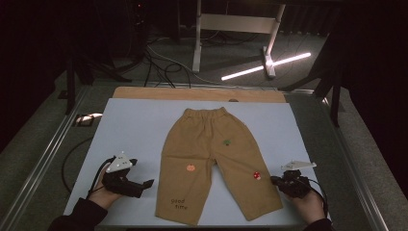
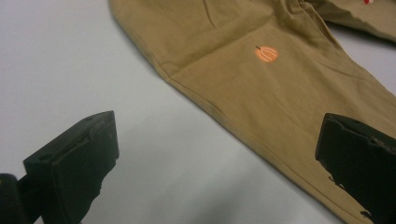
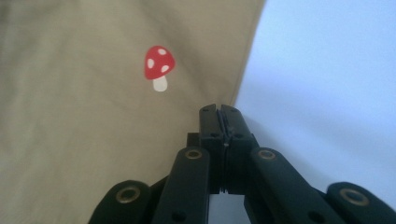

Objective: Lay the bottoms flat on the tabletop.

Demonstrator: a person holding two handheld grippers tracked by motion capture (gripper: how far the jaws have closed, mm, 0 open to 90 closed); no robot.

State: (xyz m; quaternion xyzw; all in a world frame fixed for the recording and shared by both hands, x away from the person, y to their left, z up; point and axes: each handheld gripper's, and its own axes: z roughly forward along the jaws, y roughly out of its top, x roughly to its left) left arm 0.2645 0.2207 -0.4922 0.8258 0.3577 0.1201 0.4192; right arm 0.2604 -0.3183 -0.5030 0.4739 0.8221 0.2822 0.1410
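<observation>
Tan children's trousers (image 1: 211, 159) lie flat on a pale sheet (image 1: 134, 130), waistband at the far side, legs spread toward me. Prints mark them: an orange pumpkin (image 2: 266, 53), a red mushroom (image 3: 159, 65) and the words "good time" (image 1: 178, 203). My left gripper (image 1: 139, 185) rests on the sheet just left of the left leg, jaws wide open and bare; the leg's outer edge runs between them in the left gripper view (image 2: 215, 140). My right gripper (image 1: 275, 181) is shut, its tips (image 3: 220, 112) at the right leg's outer edge below the mushroom. The fabric there lies flat.
The sheet covers a wooden board (image 1: 144, 91) on a table with metal side rails (image 1: 43, 163). A black cable (image 1: 72, 159) loops at the left. Beyond the table stand a white frame (image 1: 231, 24), floor cables and a bright light strip (image 1: 264, 67).
</observation>
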